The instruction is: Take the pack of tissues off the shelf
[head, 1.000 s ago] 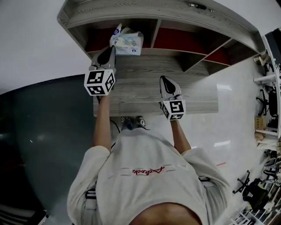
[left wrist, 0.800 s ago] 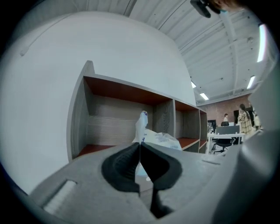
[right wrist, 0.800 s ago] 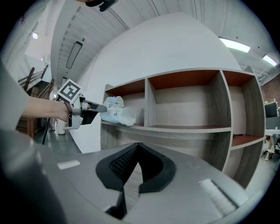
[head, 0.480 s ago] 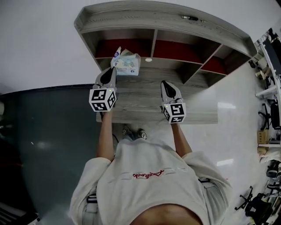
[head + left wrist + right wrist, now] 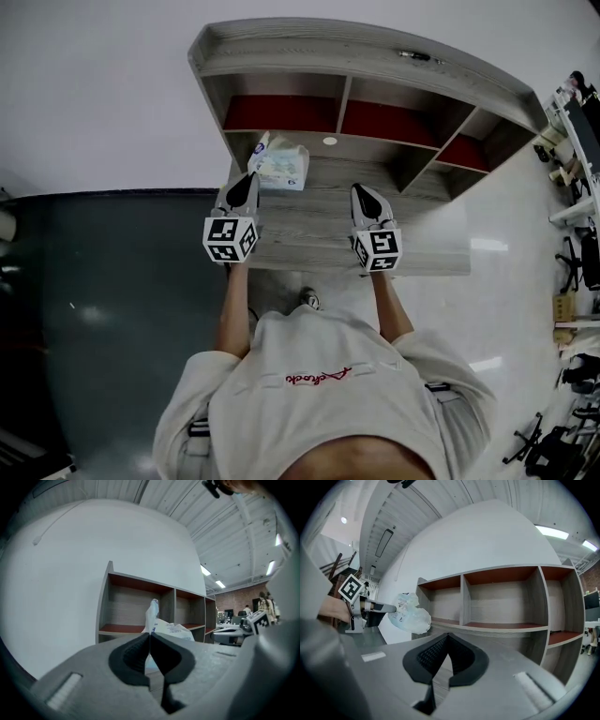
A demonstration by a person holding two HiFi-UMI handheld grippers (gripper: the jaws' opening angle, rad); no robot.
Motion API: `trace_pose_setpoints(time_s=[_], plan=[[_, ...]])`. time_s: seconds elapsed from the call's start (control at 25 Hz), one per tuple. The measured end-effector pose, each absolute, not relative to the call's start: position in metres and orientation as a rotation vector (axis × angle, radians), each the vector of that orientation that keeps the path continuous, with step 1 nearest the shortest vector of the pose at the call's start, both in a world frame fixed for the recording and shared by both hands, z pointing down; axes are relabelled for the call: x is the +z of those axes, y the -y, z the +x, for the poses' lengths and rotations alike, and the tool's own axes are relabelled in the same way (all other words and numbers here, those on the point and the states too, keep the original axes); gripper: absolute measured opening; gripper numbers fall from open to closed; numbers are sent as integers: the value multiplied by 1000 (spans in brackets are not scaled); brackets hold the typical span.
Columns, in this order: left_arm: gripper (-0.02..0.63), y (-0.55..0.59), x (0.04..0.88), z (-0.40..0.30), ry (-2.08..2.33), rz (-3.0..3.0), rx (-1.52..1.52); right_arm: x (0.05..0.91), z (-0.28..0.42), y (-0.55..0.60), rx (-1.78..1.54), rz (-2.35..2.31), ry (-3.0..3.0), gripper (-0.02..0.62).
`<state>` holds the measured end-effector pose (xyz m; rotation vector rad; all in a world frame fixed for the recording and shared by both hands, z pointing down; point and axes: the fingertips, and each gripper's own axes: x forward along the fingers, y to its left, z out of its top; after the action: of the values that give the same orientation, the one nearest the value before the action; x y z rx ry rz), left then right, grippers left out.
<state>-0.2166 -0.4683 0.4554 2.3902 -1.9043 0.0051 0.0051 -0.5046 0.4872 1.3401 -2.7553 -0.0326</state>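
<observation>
The pack of tissues (image 5: 281, 167) hangs out in front of the left compartment of the shelf (image 5: 309, 52), its end pinched in the closed left gripper (image 5: 249, 180), above the wooden table (image 5: 309, 225) near its left edge. The right gripper (image 5: 362, 192) is closed on nothing, over the table's middle.

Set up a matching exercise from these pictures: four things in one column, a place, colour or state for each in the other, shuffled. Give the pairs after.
Things
1. pack of tissues
2. left gripper
3. right gripper
4. shelf compartments

Place, colour or state
A. jaws together, nothing between them
B. red floor inside
C. clamped on a thin plastic edge
D. hangs in front of the shelf, clear of its boards

Pairs: 1-D, 2-C, 3-A, 4-B
</observation>
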Motion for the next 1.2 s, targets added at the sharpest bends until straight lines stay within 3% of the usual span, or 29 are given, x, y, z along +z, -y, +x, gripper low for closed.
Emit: trace_pose_setpoints(time_s=[0.56, 1.2], plan=[[2, 392, 466, -239, 1769, 2473, 7, 480, -35, 419, -55, 1431, 2693, 6], [2, 310, 474, -224, 1679, 2523, -23, 481, -18, 318, -61, 1540, 2635, 6]])
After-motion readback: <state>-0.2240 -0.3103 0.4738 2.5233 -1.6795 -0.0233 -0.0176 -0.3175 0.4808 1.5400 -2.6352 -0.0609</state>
